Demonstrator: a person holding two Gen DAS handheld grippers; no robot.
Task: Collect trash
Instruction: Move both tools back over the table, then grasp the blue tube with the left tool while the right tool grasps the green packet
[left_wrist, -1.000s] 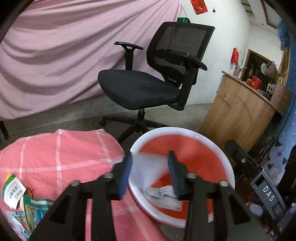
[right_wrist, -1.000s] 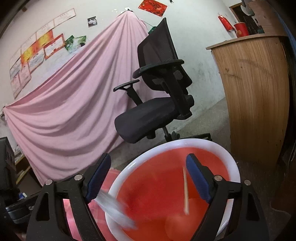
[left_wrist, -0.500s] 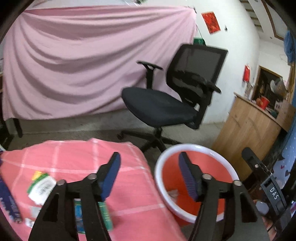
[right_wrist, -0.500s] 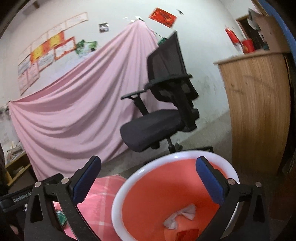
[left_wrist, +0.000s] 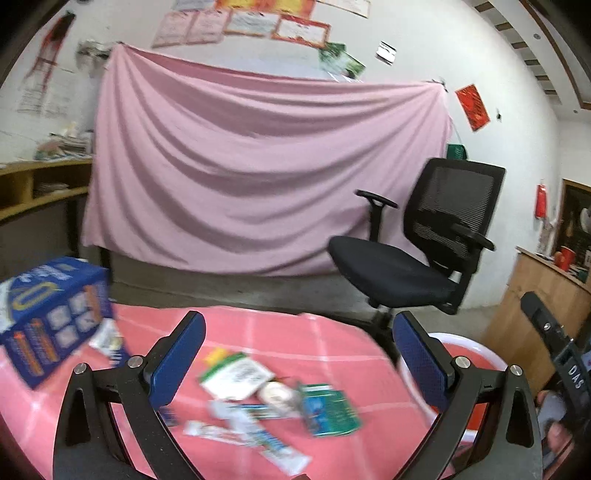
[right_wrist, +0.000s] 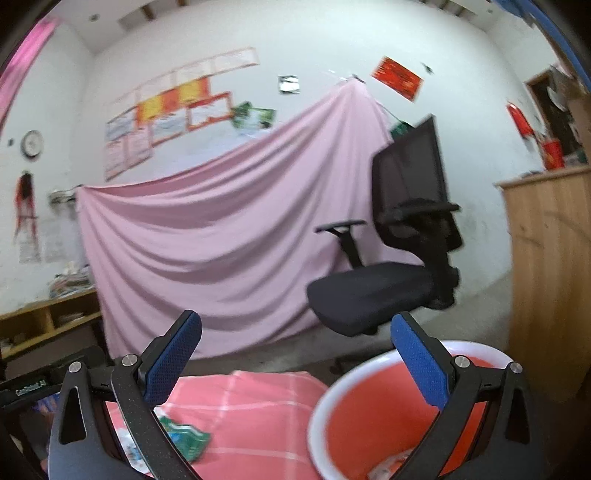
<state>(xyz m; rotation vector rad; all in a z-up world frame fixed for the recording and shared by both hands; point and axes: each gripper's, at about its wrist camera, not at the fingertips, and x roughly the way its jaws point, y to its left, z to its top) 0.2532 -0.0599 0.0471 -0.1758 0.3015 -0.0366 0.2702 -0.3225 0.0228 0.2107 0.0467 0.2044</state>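
Note:
My left gripper (left_wrist: 299, 350) hangs above the pink checked cloth (left_wrist: 277, 332), its jaws opening wide with nothing between them. Below it lie several wrappers: a white and green packet (left_wrist: 236, 376), a green packet (left_wrist: 328, 410) and a long white wrapper (left_wrist: 251, 439). The red basin with a white rim (left_wrist: 469, 343) shows at the right edge. My right gripper (right_wrist: 295, 350) is open and empty, level, over the basin (right_wrist: 369, 413), which holds crumpled white trash (right_wrist: 391, 465). A green wrapper (right_wrist: 184, 439) lies on the cloth (right_wrist: 251, 406) at the left.
A blue carton (left_wrist: 51, 314) stands on the cloth at the left. A black office chair (left_wrist: 417, 258) stands behind the basin, in front of a draped pink sheet (left_wrist: 258, 177). A wooden counter (right_wrist: 550, 266) rises to the right. Shelves (left_wrist: 37, 192) sit far left.
The left gripper let a clear wrapper go over the basin, opened wide and swung left over the cloth. The right gripper opened fully and rose a little; trash now lies in the basin.

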